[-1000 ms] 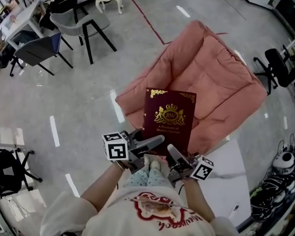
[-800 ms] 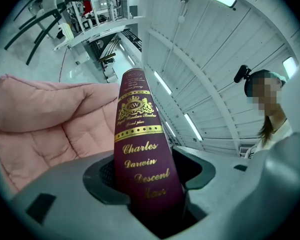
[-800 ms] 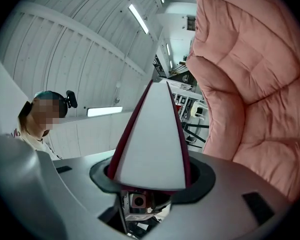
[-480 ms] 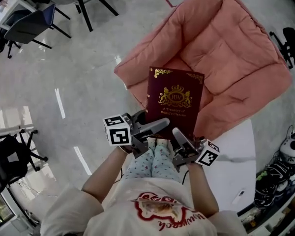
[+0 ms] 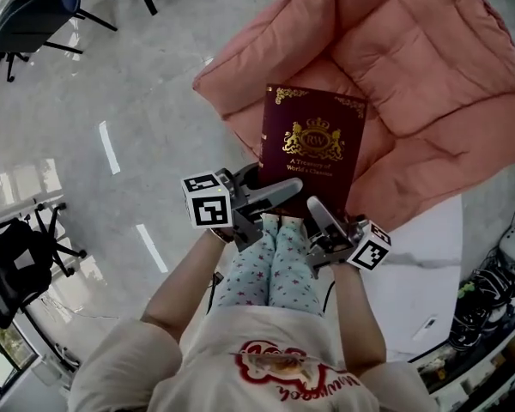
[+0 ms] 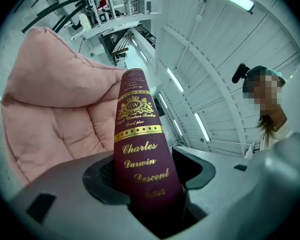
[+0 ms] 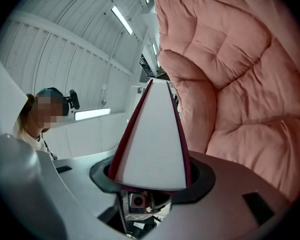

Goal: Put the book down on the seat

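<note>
A thick maroon book (image 5: 313,153) with gold lettering is held flat in the air, its far end over the front edge of a pink quilted seat (image 5: 429,75). My left gripper (image 5: 266,197) is shut on the book's spine (image 6: 142,149) at its near left corner. My right gripper (image 5: 322,213) is shut on the near right corner, where the white page edge (image 7: 152,144) sits between the jaws. The pink seat (image 6: 55,114) fills the left of the left gripper view, and the same seat (image 7: 240,84) the right of the right gripper view.
The seat stands on a glossy grey floor (image 5: 112,118). A white slab (image 5: 429,273) lies by the seat's near right corner. Dark chairs (image 5: 26,15) stand at upper left, a black stand (image 5: 17,264) at far left, cables and gear (image 5: 498,290) at right. The person's legs (image 5: 270,269) hang below the grippers.
The view has moved closer to the pink seat, which now fills more of the top. Both grippers still hold the book the same way.
</note>
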`<state>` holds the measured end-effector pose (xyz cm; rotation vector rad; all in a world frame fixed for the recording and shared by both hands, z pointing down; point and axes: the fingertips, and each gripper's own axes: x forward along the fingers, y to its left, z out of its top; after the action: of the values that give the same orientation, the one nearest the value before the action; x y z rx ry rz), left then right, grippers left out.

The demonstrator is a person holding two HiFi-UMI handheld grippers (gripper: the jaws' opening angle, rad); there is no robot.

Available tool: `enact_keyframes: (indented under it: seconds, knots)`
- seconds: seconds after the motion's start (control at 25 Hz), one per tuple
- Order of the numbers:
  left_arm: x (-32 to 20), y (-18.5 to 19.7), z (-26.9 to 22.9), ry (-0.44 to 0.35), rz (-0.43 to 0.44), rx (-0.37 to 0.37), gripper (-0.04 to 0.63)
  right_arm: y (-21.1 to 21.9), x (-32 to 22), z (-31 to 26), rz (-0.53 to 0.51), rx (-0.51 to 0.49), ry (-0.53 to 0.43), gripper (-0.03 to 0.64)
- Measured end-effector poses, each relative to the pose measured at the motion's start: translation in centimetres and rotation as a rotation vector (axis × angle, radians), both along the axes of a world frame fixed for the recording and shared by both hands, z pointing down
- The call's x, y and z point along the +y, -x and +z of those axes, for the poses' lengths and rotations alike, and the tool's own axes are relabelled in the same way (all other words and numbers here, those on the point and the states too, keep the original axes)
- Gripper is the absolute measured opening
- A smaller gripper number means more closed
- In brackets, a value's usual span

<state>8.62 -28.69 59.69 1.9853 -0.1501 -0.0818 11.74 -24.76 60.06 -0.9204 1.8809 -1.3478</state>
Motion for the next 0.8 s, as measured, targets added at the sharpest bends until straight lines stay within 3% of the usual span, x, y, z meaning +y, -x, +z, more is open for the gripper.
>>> enact_keyframes:
  seconds: [0.52, 0.8]
  knots:
    - [-0.1, 0.1, 6.7, 0.076, 0.028, -0.016, 0.262, 0.2, 0.0, 6.4, 0.029, 0.013, 0.083, 0.218]
    - [-2.2, 0.4, 13.2, 0.135, 0.028, -0.033, 0.262, 0.6, -2.2, 12.3, 0.028, 0.026, 0.12, 0.219]
